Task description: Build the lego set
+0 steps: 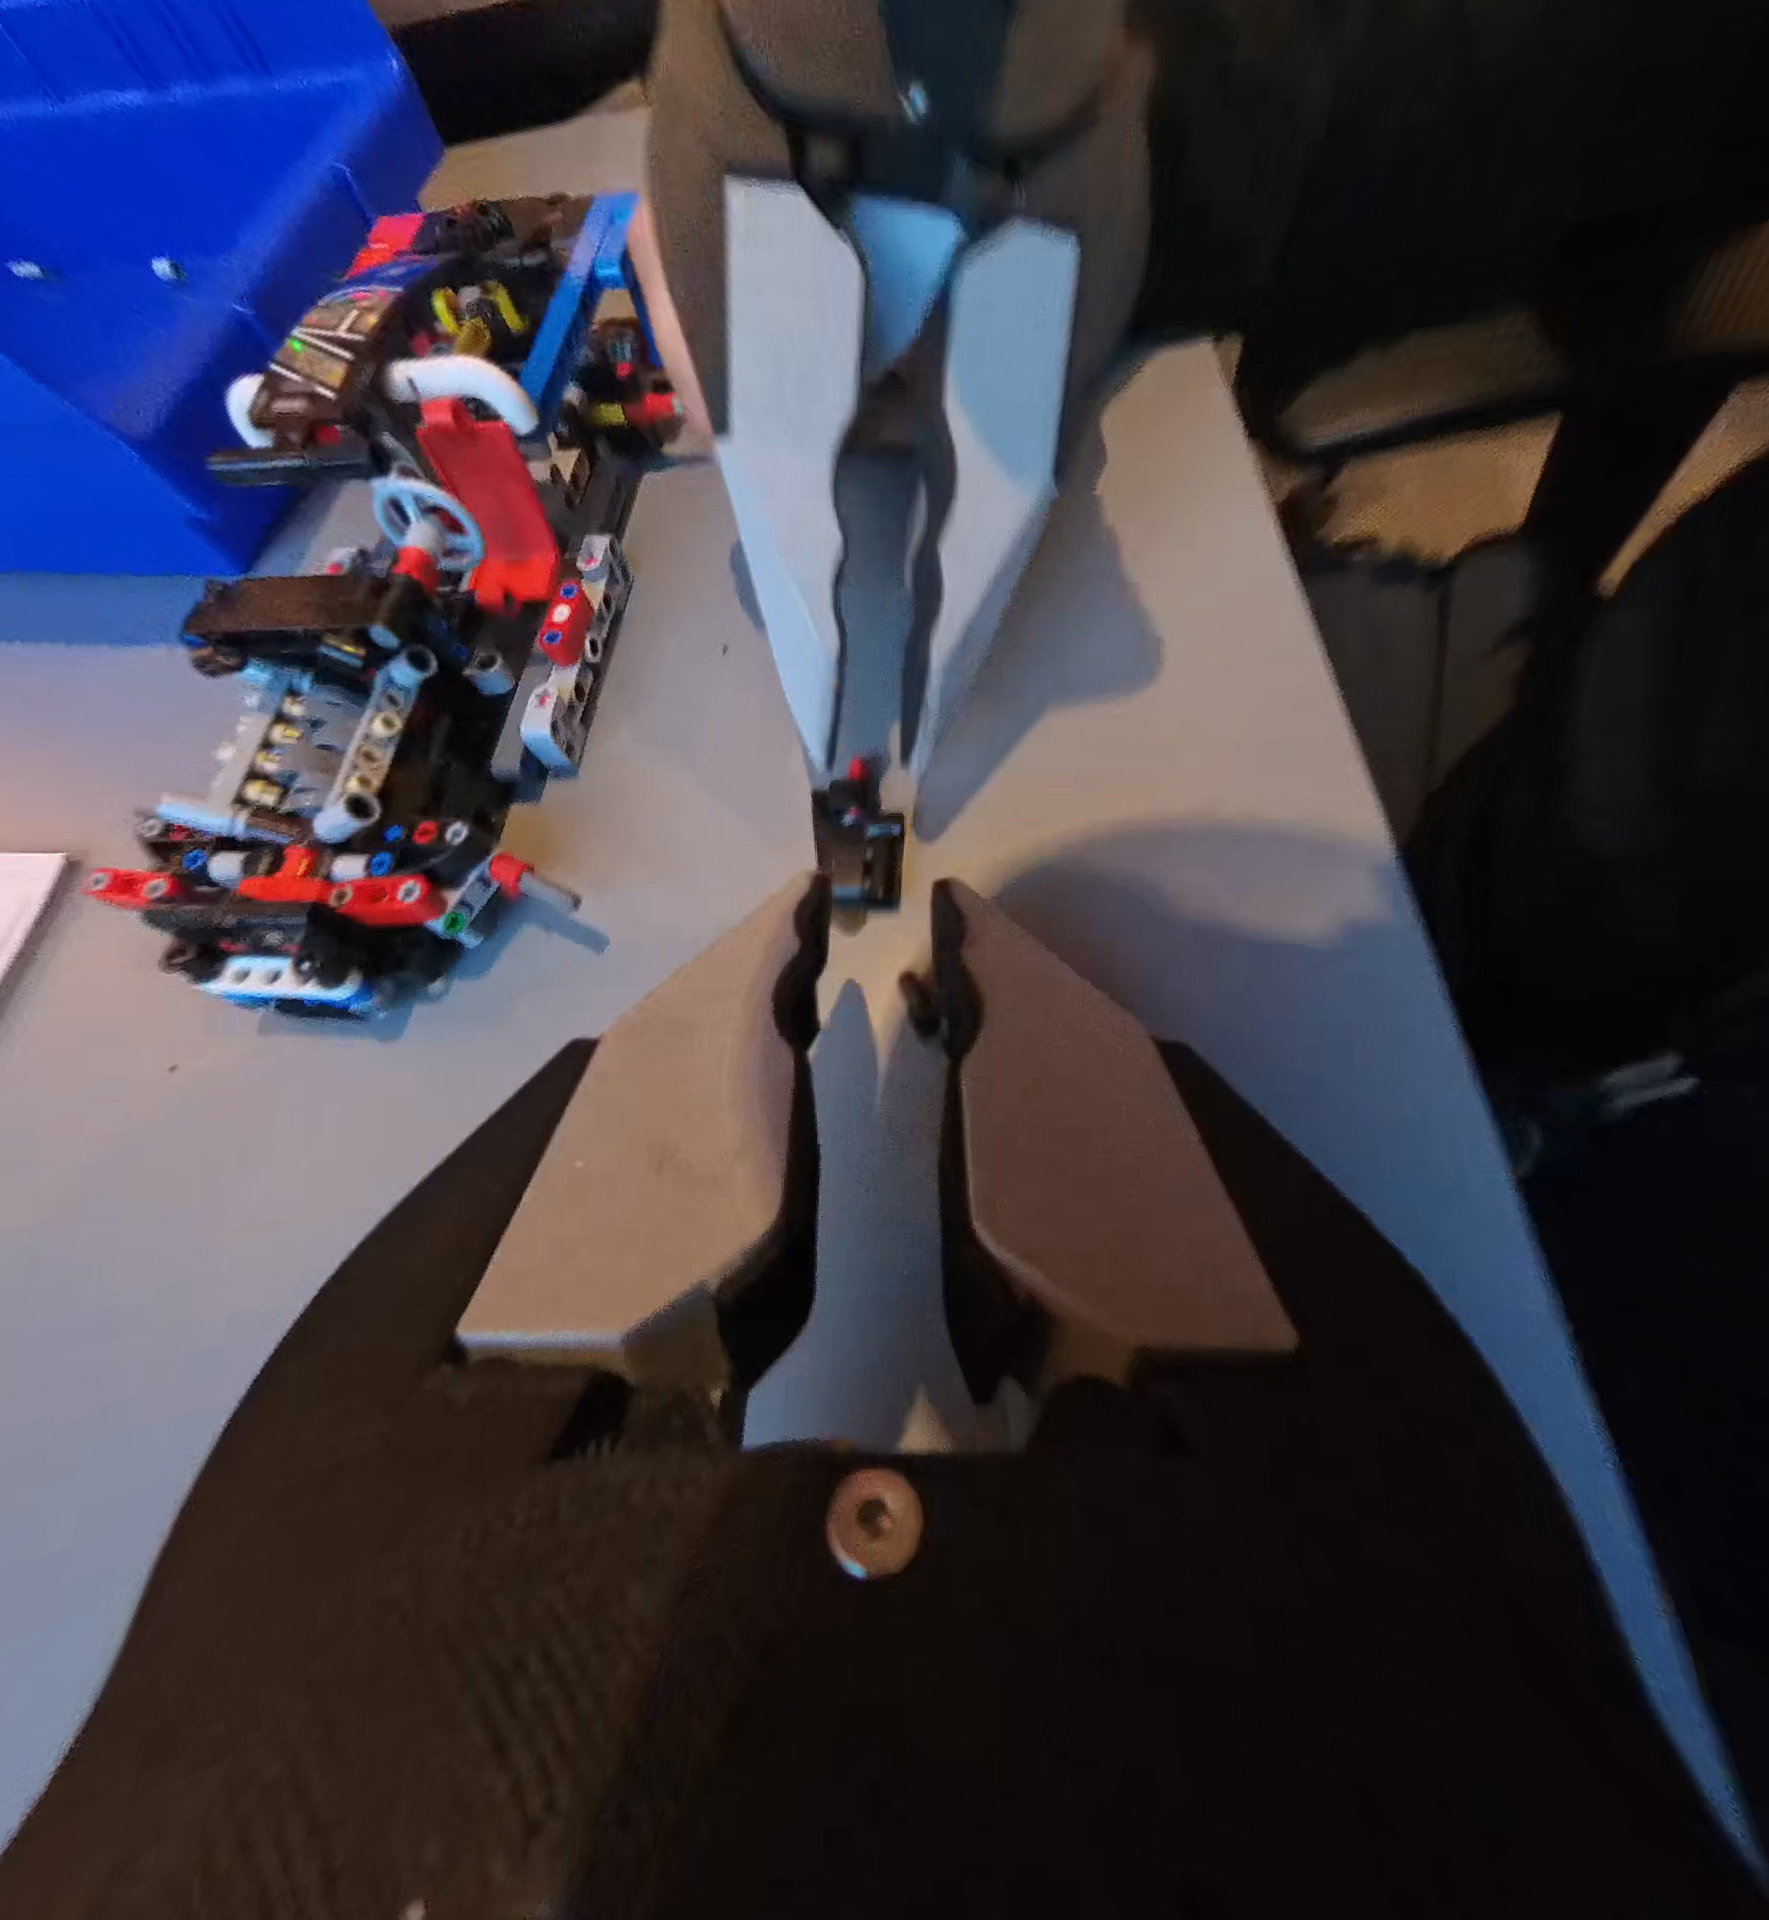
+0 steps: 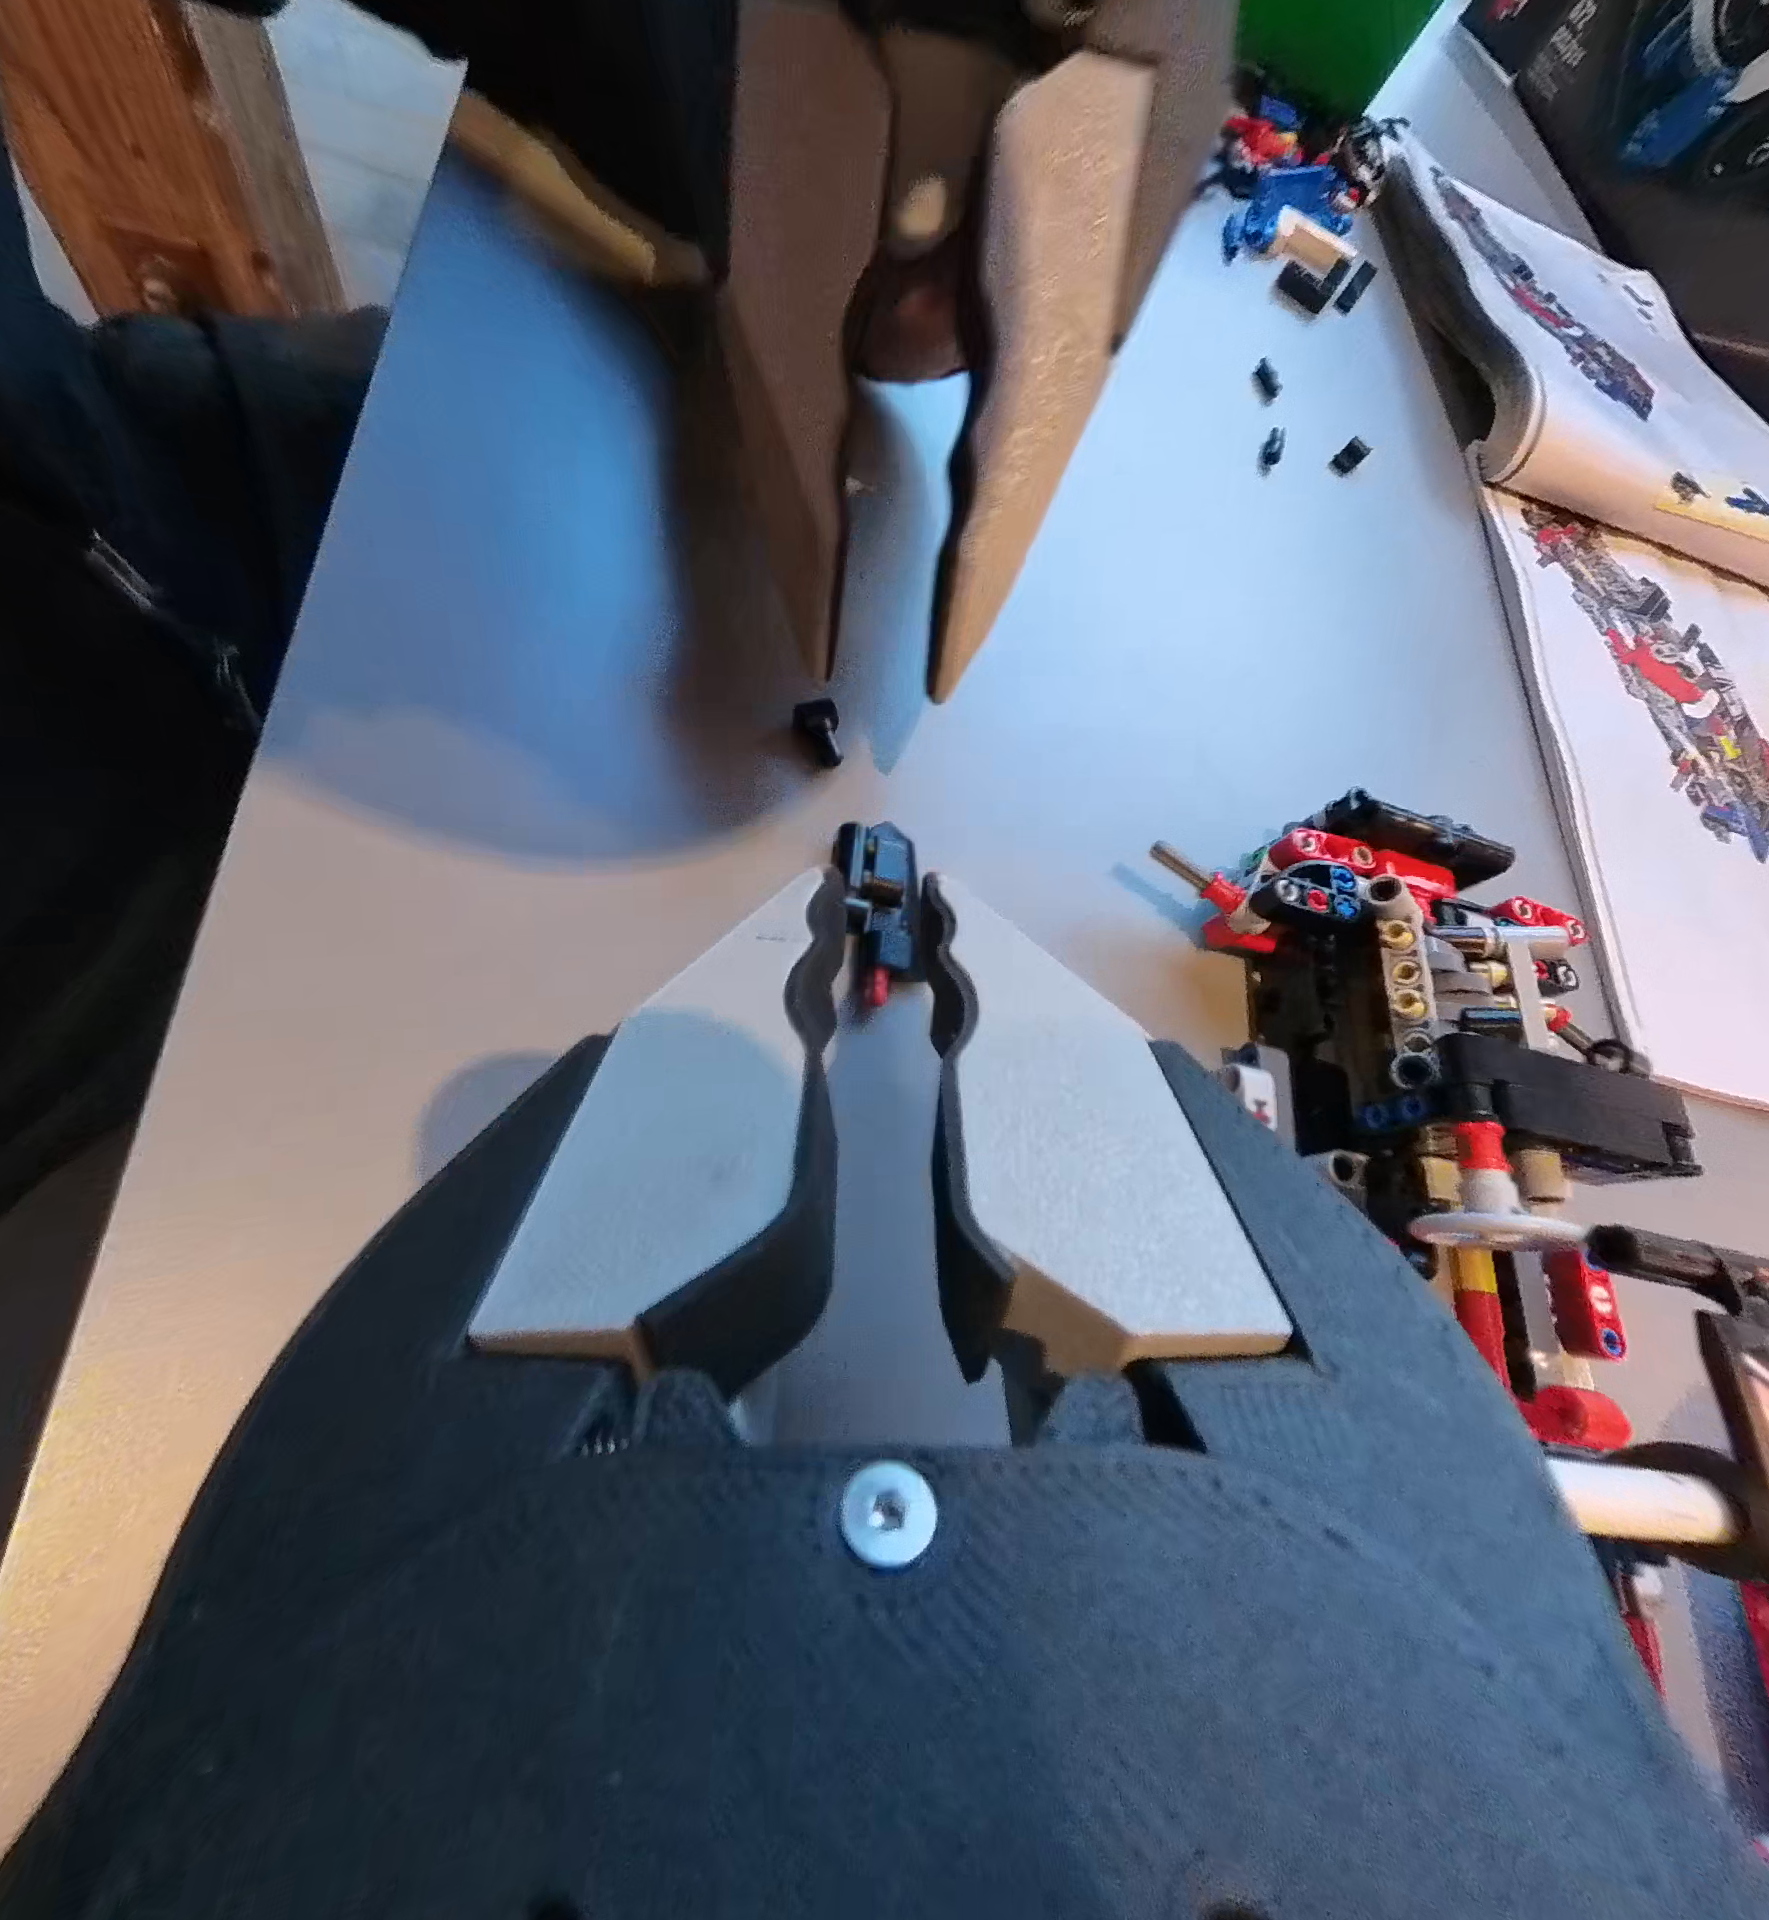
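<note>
My right gripper (image 2: 880, 885) is shut on a small black Lego piece (image 2: 882, 902) with a red pin at its rear. It holds the piece low over the grey table (image 2: 547, 935). The piece also shows in the left wrist view (image 1: 862, 844), at the tips of the right gripper (image 1: 869, 771). My left gripper (image 1: 882, 896) faces it tip to tip, jaws slightly apart with nothing between them. A small black pin (image 1: 921, 1003) sits beside its right finger. In the right wrist view the pin (image 2: 818, 734) lies just below the left gripper's (image 2: 880, 681) fingertip.
The half-built Lego car (image 1: 381, 665) (image 2: 1431, 1039) stands beside the grippers. A blue box (image 1: 132, 260) is behind it. An open instruction booklet (image 2: 1690, 727), loose black pieces (image 2: 1275, 436) and a pile of blue parts (image 2: 1285, 197) lie farther off. The table edge (image 1: 1379, 831) is close. Both grippers' tips are close together, under 4 cm apart.
</note>
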A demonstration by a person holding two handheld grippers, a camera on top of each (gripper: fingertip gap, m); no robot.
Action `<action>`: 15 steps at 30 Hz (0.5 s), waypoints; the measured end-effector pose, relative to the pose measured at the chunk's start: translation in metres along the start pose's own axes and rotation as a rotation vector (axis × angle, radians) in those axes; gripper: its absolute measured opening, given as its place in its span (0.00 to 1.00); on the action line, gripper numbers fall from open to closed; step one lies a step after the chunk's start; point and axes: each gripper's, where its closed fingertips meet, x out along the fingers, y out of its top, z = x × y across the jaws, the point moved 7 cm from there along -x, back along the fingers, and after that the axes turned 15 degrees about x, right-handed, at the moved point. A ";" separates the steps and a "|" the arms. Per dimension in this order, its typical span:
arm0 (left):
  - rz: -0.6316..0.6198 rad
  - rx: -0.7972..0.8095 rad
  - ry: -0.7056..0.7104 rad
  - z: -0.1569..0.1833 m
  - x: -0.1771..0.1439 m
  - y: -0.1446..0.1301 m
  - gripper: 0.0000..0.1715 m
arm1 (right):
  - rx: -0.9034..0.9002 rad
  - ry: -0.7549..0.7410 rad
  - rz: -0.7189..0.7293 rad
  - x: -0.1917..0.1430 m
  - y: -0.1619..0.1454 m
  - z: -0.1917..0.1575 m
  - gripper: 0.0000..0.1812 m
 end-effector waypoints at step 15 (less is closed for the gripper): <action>-0.148 -0.160 -0.239 -0.020 0.045 -0.005 0.09 | -0.117 -0.099 -0.088 0.005 -0.011 -0.009 0.08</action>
